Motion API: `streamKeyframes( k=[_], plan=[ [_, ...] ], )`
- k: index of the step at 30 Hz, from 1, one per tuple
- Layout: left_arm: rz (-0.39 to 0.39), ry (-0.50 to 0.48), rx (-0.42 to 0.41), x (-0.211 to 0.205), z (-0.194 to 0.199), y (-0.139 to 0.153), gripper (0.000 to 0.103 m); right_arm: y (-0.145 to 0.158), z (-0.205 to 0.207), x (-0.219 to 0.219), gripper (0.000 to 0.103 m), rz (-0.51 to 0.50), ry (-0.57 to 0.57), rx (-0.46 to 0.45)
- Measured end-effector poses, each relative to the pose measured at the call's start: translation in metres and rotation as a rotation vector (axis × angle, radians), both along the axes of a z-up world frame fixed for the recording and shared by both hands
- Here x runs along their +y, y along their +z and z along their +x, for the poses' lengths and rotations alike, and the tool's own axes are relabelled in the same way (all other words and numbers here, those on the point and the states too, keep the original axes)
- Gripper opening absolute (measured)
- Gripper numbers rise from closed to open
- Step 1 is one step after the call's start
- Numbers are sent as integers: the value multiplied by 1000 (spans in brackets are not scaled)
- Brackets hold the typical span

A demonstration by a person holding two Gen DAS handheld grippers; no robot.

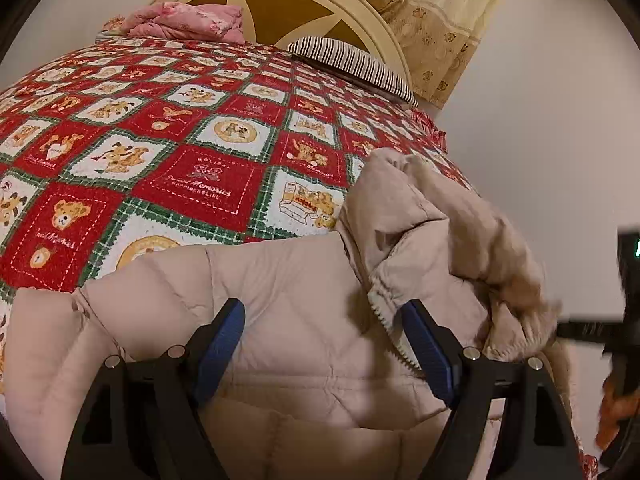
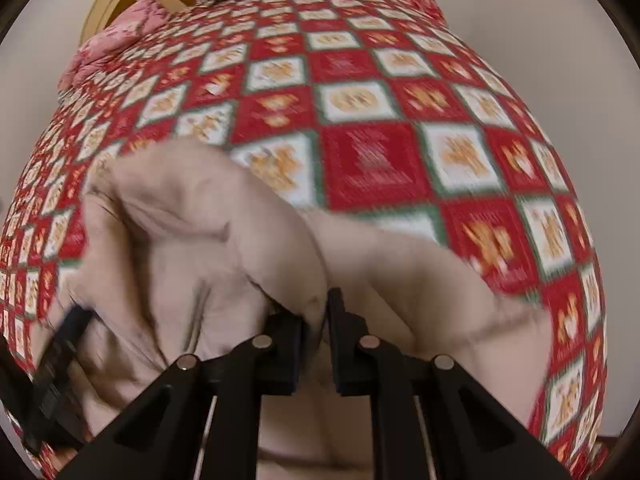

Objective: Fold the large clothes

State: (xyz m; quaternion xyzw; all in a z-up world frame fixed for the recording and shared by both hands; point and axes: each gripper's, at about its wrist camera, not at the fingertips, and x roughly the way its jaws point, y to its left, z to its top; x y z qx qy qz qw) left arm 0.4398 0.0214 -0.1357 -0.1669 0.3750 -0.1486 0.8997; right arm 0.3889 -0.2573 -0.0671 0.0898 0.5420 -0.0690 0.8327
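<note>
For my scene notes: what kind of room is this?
Most likely a bedroom: a bed with a red-and-white checked teddy-bear quilt, a rounded cream headboard, a black-and-white striped pillow, and a beige padded jacket on it.

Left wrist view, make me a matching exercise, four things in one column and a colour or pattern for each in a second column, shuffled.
Things:
1. puffy jacket
2. bedspread
3. pillow
4. folded blanket

Descriptions:
A. pink floral
B. dark and white stripes
C. beige, quilted
D. red, white and green squares with teddy bears

Pairs: 1-C, 2-D, 3-B, 4-A
</note>
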Motion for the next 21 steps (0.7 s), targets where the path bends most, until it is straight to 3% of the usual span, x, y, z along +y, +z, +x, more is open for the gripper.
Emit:
streamKeyframes(
  k=[3,4,6,9,12,15,18,19,20,21],
  plan=[
    [-14,-4,-14,3,-5,6,81,-31,-17,-19,13,35,-54,-5],
    [-21,-13,-8,5,-7,10,81,-40,-21,-22,10,54,-63,-37],
    [-22,-41,-21,5,-12,20,81,-44,-28,-18,10,0,-47,-133],
    [67,-85,-93,-9,-13,45,81,-48,-41,-6,11,-89,-37,-257],
    [166,-147,-124,-38,0,59,82,-49,-45,-14,11,-40,-48,-305],
    [236,-246,17,-77,37,42,82,-49,-45,-22,11,25,-56,-323],
    [334,-212,92,-96,54,20,82,-50,-45,-27,11,53,-60,-335],
    [351,-199,97,-97,55,18,77,-50,-46,-25,11,57,-61,-337],
    [347,-190,92,-95,53,18,49,-50,-46,-25,11,60,-62,-339],
    [313,-176,93,-88,51,21,30,-50,-45,-26,11,65,-63,-340]
  ],
)
